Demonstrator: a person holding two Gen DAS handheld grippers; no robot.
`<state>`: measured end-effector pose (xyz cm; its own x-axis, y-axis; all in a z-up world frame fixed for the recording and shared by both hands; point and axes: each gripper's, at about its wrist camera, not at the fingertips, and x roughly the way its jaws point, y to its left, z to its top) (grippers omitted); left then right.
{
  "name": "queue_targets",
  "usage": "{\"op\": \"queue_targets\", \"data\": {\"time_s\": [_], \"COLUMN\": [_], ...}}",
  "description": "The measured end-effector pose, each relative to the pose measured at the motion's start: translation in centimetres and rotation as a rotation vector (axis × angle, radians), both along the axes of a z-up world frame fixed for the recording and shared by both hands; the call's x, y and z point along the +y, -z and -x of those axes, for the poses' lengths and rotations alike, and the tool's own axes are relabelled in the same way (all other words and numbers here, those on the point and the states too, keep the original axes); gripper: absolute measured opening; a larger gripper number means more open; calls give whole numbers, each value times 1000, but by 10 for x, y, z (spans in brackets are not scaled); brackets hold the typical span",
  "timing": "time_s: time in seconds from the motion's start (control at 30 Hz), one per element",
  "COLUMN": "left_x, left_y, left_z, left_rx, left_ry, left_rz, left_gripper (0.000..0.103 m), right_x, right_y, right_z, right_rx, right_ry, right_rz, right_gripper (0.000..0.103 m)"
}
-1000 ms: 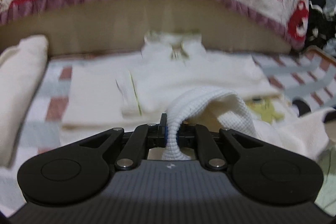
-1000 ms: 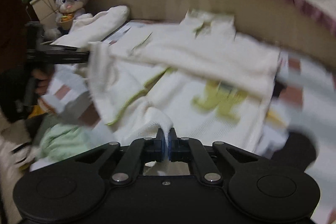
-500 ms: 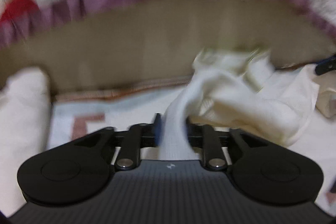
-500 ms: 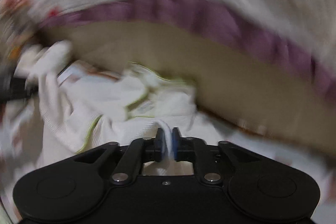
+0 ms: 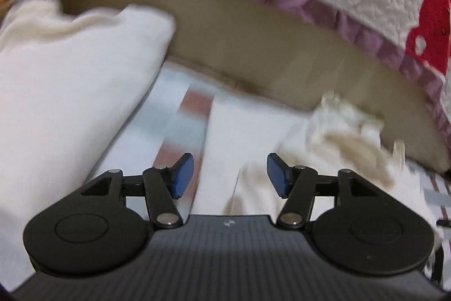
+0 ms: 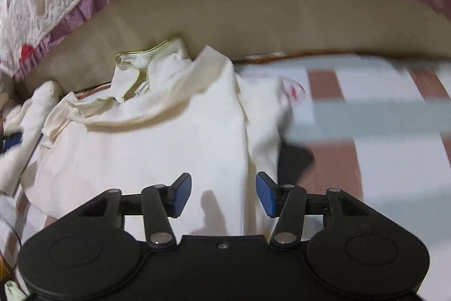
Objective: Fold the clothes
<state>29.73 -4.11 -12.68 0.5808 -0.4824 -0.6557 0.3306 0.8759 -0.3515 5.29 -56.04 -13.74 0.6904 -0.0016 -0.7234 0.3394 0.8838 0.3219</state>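
Ribbed cream garment [image 6: 157, 137], green-piped collar, rumpled on checked sheet [image 6: 380, 114]; left gripper [image 5: 229, 174] and right gripper [image 6: 224, 195] jaws just opened, apart, empty.

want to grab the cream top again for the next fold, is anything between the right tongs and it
Nothing visible. The right tongs stand open just over the cream top, their jaws having just been opening, with nothing between them but its cloth lying below on the checked sheet.

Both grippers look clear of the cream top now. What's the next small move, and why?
Probably draw both back and check the fold. The left gripper and right gripper have just been opening, with nothing between their jaws, and the cream ribbed knit top lies doubled over on the checked sheet, its upper layer rumpled.
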Motion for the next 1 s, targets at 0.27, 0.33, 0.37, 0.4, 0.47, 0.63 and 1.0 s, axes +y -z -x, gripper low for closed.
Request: {"op": "queue_targets", "data": {"time_s": [0.27, 0.33, 0.37, 0.4, 0.47, 0.63, 1.0], "left_x": [-1, -11, -14, -15, -17, -25, -45], "left_y": [49, 45, 43, 46, 50, 57, 64], "left_z": [49, 55, 57, 56, 54, 42, 13], "left_rx": [332, 295, 275, 274, 258, 109, -30], "left_ry": [-44, -70, -89, -108, -142, -193, -135], "left_rz": [142, 97, 90, 107, 133, 131, 125], "left_gripper": [56, 55, 56, 57, 56, 54, 67], "right_x": [20, 23, 25, 26, 27, 16, 0], "right_y": [28, 39, 44, 50, 54, 63, 67], "right_z": [54, 59, 62, 66, 70, 53, 3], "right_rx": [-23, -3, -4, -28, -76, -172, -221], "right_ry": [275, 334, 371, 394, 415, 445, 368], "right_rz": [-235, -325, -372, -418, -449, -467, -405], "right_gripper": [59, 59, 59, 59, 59, 60, 29]}}
